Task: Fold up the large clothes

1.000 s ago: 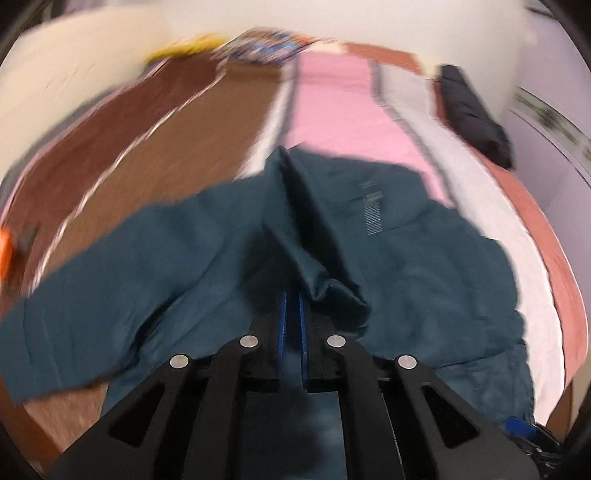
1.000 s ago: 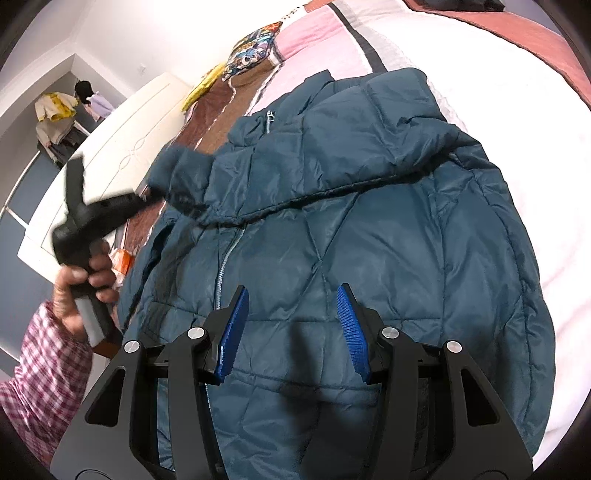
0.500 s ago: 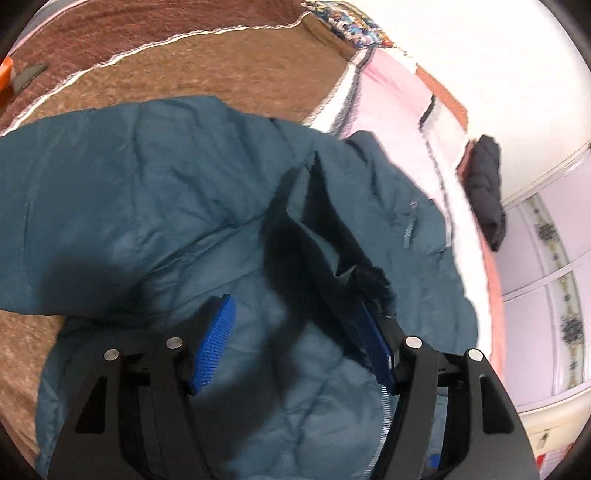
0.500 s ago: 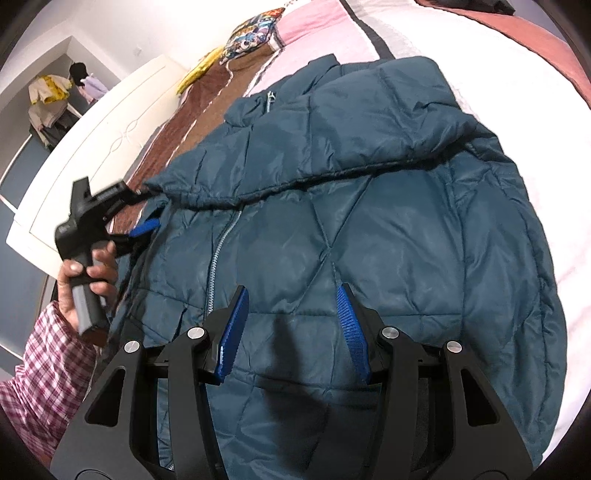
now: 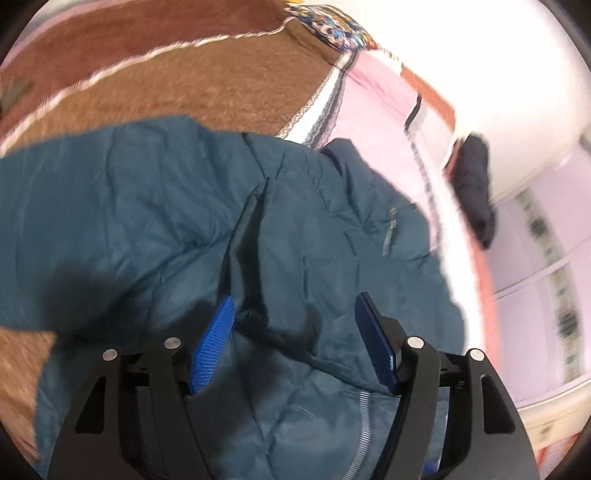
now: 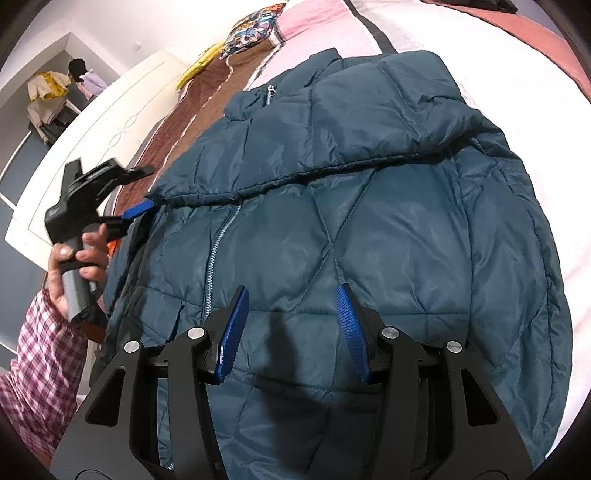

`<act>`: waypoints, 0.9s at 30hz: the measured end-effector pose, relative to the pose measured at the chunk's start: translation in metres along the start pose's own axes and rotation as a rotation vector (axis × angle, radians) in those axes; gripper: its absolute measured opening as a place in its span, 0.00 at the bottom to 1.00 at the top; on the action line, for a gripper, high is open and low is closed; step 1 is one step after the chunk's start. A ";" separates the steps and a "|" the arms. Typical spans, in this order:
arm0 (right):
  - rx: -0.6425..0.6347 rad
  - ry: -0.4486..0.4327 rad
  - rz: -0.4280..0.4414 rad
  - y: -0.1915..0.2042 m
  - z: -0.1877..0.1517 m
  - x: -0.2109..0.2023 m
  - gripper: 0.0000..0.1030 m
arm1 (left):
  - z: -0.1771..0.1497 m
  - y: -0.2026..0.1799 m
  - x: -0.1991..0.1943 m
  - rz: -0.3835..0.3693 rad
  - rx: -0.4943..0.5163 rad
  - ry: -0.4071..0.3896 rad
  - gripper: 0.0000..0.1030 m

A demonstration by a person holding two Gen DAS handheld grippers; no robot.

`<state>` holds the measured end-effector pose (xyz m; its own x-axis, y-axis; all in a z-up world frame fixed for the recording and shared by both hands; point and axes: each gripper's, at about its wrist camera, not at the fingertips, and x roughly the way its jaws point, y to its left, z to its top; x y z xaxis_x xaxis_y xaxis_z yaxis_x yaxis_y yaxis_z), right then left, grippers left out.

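A large teal quilted puffer jacket (image 6: 369, 229) lies front up on the bed, zipper (image 6: 218, 243) closed, one sleeve folded across its chest. It also fills the left wrist view (image 5: 147, 229). My left gripper (image 5: 295, 343) is open and empty, just above the jacket near the sleeve's cuff; from the right wrist view it shows at the jacket's left edge (image 6: 138, 199). My right gripper (image 6: 291, 328) is open and empty, hovering over the jacket's lower front.
The bed has a brown blanket (image 5: 184, 81) and a pink-and-white striped cover (image 5: 380, 110). A dark garment (image 5: 472, 184) lies at the bed's far edge. A patterned pillow (image 6: 255, 26) sits at the head. A white headboard (image 6: 103, 140) stands left.
My left gripper carried the sleeve across the jacket's chest, opened and let it go, then drew back to the jacket's left edge. My right gripper stayed open over the lower front.
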<state>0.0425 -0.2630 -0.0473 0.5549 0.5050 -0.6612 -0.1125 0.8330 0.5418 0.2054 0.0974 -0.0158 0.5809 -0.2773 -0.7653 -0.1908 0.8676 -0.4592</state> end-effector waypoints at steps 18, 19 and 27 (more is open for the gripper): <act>-0.017 -0.021 -0.016 0.010 0.001 -0.009 0.48 | -0.006 0.000 0.006 0.221 0.103 0.001 0.54; -0.019 -0.023 -0.016 0.011 0.001 -0.010 0.48 | -0.008 0.000 -0.002 0.206 0.104 -0.015 0.55; -0.063 -0.005 -0.015 0.029 -0.002 -0.005 0.48 | -0.033 0.053 -0.068 0.191 0.009 -0.077 0.63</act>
<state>0.0345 -0.2407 -0.0290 0.5611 0.4911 -0.6663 -0.1558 0.8533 0.4977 0.1294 0.1483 -0.0026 0.5933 -0.0751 -0.8014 -0.2963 0.9054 -0.3041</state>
